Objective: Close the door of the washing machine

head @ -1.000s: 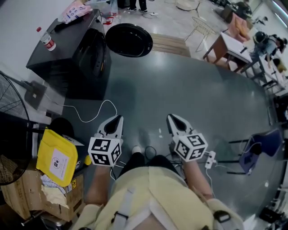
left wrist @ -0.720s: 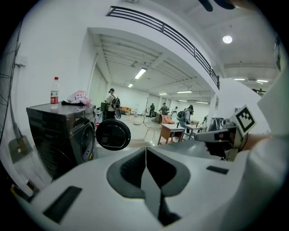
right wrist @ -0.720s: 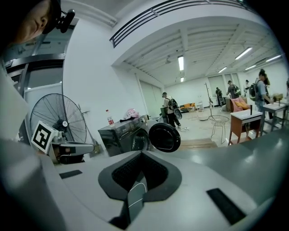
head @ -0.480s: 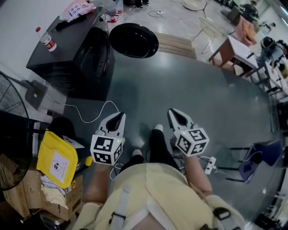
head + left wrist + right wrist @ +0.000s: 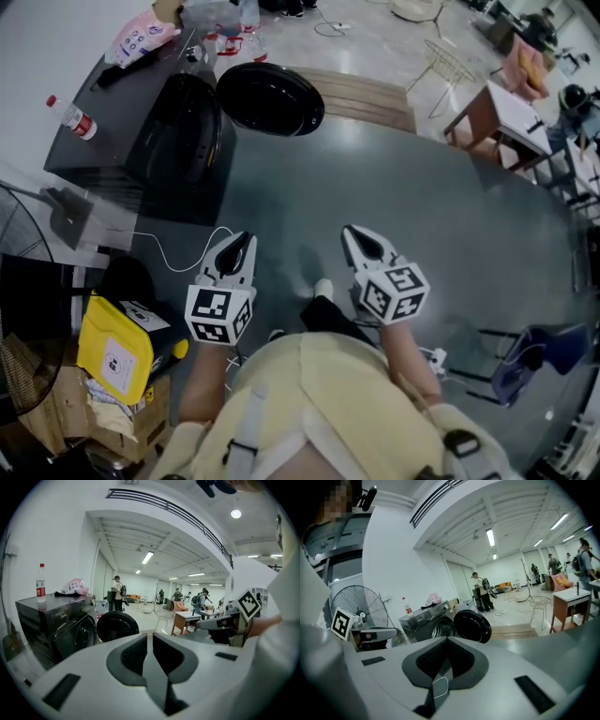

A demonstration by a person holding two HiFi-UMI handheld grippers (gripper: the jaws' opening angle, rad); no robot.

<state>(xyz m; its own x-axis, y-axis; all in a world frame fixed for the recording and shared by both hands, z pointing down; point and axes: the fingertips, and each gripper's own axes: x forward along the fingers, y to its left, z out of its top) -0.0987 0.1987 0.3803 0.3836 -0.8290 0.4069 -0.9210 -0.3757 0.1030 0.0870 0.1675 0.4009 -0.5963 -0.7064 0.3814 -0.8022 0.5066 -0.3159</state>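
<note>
One water bottle (image 5: 70, 116) with a red label stands at the upper left of the head view, on top of the dark washing machine (image 5: 141, 131). A pink bag (image 5: 139, 39) lies on the same top, farther up the frame. The machine's round drum opening (image 5: 192, 127) faces right. Its black round door (image 5: 270, 97) hangs swung open just right of that opening, at the upper centre-left.

At the lower left a yellow bag (image 5: 114, 349) rests on a cardboard box (image 5: 56, 412). A thin white cable (image 5: 183, 251) curls over the grey floor (image 5: 412, 187) between the machine and the left gripper (image 5: 244, 241).

The left gripper sits left of centre in the lower half. Its jaws are pressed together with nothing between them, and it points up the frame, well apart from the door. The right gripper (image 5: 350, 232) is beside it, right of centre, its jaws likewise closed and empty. Both are carried in front of the person's pale yellow top (image 5: 309, 403) at the bottom edge.

A wooden table (image 5: 497, 108) stands at the upper right, and a blue chair (image 5: 534, 352) at the lower right.
</note>
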